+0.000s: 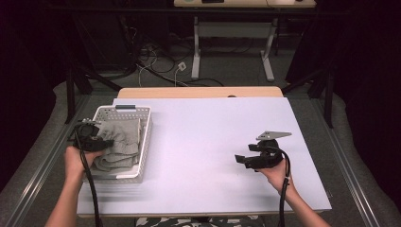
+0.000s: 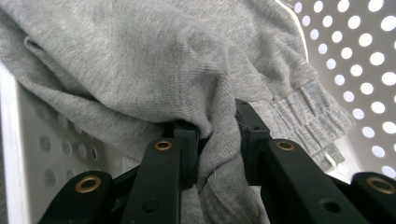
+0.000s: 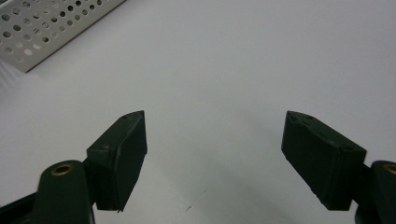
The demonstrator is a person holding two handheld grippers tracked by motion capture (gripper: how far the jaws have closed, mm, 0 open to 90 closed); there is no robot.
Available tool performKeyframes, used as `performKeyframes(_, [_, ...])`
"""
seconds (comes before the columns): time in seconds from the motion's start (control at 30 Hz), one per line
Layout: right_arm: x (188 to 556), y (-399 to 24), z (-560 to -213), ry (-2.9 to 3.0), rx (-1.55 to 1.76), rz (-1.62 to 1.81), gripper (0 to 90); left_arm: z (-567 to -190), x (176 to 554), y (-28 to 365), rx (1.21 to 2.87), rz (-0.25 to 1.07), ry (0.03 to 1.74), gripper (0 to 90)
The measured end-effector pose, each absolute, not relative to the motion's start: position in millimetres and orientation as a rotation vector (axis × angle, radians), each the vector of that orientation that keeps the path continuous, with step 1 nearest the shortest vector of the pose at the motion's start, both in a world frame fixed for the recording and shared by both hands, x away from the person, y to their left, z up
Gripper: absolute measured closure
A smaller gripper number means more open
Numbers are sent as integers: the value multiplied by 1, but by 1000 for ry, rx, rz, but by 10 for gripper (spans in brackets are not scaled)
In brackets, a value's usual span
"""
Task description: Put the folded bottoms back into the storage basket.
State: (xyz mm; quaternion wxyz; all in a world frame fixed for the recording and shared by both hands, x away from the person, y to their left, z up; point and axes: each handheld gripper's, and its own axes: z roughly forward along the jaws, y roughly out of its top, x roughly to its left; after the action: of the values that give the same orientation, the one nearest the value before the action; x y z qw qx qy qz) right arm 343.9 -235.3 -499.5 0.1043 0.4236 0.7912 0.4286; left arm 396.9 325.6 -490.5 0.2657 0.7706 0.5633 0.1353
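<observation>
One grey garment [image 1: 119,142] lies bunched inside the white perforated basket [image 1: 144,142] at the left of the tabletop [image 1: 213,142]. My left tongs [image 2: 215,140] are pressed together on a fold of its fabric, low in the basket near the wall. My right tongs [image 3: 215,154] stand spread and empty above bare tabletop, well apart from the basket. I judge the work to be at the grasp: the cloth is pinched, but it sits wholly in the basket, so whatever handling follows is not yet done.
</observation>
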Motion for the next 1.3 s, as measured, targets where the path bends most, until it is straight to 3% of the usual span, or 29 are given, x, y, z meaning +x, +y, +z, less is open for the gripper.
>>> performKeyframes(0.43, [344,-236,-499,2335,1244,1267,224,-493,405,319,2126,332,1534,740])
performKeyframes(0.77, [344,-237,-499,2337,1238,1272,223,-494,406,327,2180,330,1616,672])
performKeyframes(1.03, [343,-239,-498,2333,1245,1270,222,-490,396,334,2179,367,1653,335])
performKeyframes(1.23, [343,-241,-494,2325,1238,1274,211,-480,376,334,2145,404,1568,158])
performKeyframes(1.3, [343,-242,-493,2324,1235,1271,196,-475,369,331,2139,422,1533,146])
